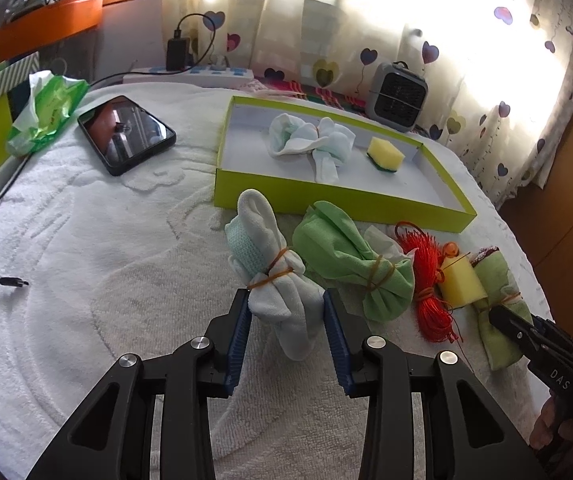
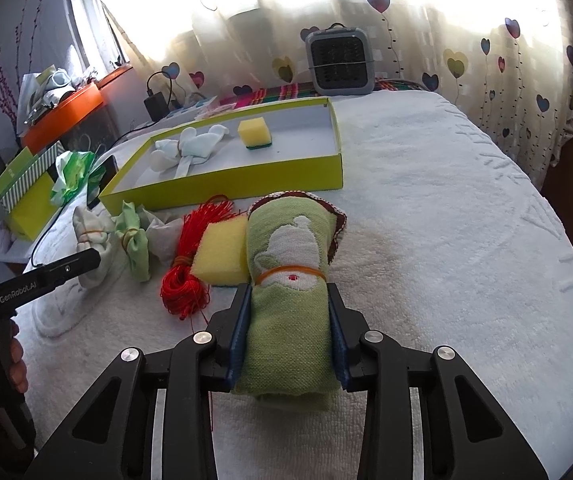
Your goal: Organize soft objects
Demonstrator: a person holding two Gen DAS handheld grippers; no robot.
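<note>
A white terry towel (image 2: 426, 216) covers the surface everything lies on. On it sits the shallow lime-green box (image 2: 222, 186), which already holds a bundle of white cloths (image 2: 190, 146) and a sponge (image 2: 254, 132); that much of the sorting looks done. Five soft items wait in a row in front of the box. The rolled green towel (image 2: 290, 288) sits squeezed between the pads of the right gripper (image 2: 288, 336), jaws part-closed on it. The white sock bundle (image 1: 282, 300) stands between the pads of the left gripper (image 1: 288, 328), which press its sides. The green cloth bundle (image 1: 350, 260), red cord (image 1: 426, 276) and loose yellow sponge (image 1: 460, 282) lie untouched. Only the left view shows the phone (image 1: 126, 134); only the right view shows the teapot figure on the towel.
</note>
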